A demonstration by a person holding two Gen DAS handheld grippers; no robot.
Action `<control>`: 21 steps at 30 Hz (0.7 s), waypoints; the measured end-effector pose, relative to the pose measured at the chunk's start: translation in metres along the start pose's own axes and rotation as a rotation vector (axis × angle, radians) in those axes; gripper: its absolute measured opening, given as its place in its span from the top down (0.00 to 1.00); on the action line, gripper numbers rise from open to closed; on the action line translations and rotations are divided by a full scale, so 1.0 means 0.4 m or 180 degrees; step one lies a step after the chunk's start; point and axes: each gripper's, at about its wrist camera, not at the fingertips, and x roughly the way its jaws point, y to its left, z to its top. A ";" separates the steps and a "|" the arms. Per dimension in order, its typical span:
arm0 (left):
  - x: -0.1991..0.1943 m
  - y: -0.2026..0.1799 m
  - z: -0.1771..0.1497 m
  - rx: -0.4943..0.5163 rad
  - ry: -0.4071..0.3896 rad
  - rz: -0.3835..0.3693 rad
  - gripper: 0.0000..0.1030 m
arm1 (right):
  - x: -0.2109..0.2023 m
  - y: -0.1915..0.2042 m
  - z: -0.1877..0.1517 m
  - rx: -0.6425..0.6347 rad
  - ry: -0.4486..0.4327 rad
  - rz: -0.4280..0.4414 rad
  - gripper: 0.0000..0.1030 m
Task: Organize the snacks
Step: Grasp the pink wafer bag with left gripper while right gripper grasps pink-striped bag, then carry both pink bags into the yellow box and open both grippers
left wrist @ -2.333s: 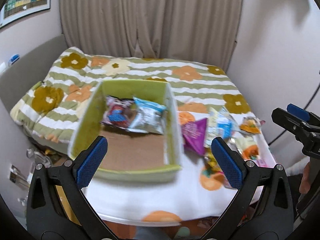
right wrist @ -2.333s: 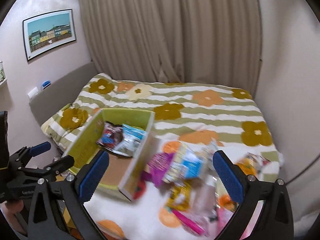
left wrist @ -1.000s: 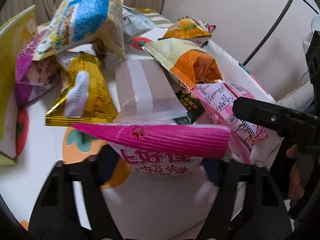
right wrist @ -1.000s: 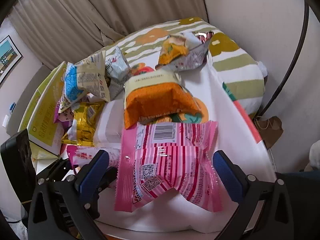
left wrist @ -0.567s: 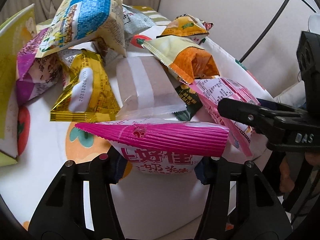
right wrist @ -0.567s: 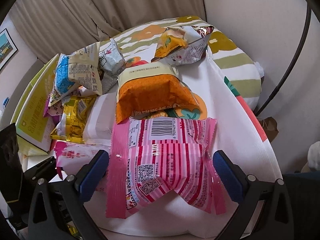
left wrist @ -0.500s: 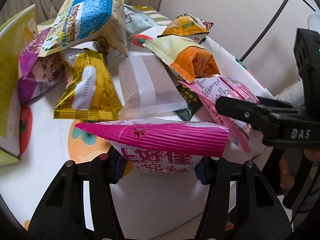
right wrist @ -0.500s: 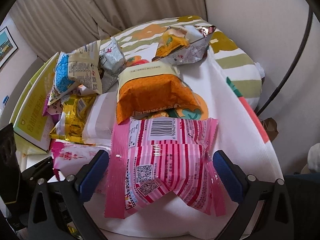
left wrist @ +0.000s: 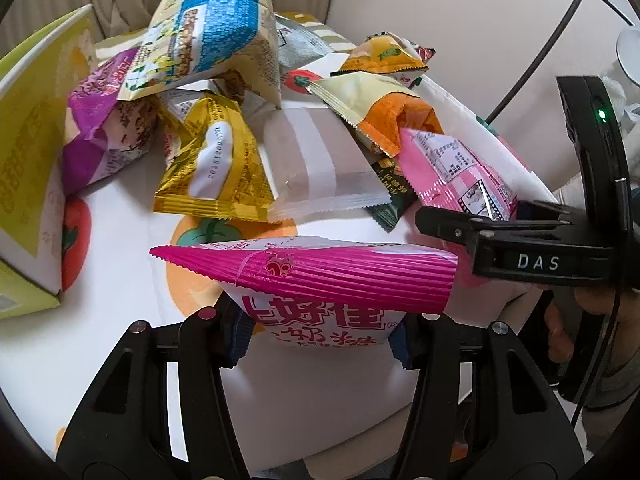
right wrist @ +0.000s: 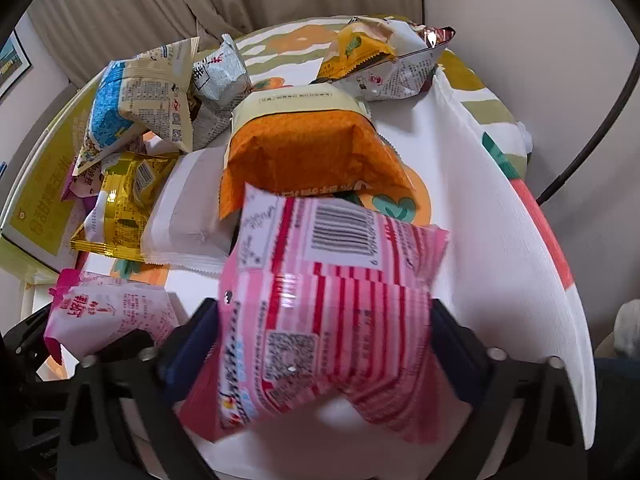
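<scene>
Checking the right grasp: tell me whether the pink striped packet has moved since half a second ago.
Yes. The pink striped packet has risen, now overlapping the orange packet.

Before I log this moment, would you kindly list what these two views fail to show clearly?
- Pink striped packet, right wrist view: motion-blurred, small print unreadable; it hides the right gripper pads.
- Magenta-topped candy bag, left wrist view: its lower half is hidden between the left gripper fingers.
- Green box, left wrist view: cut off by the left edge, inside unseen.
- Dark green packet: mostly buried under other packets.
</scene>
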 end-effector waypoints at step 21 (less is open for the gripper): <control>-0.224 -0.043 0.086 -0.0094 -0.0516 0.0125 0.51 | -0.240 0.026 0.025 -0.0108 -0.0451 0.0209 0.34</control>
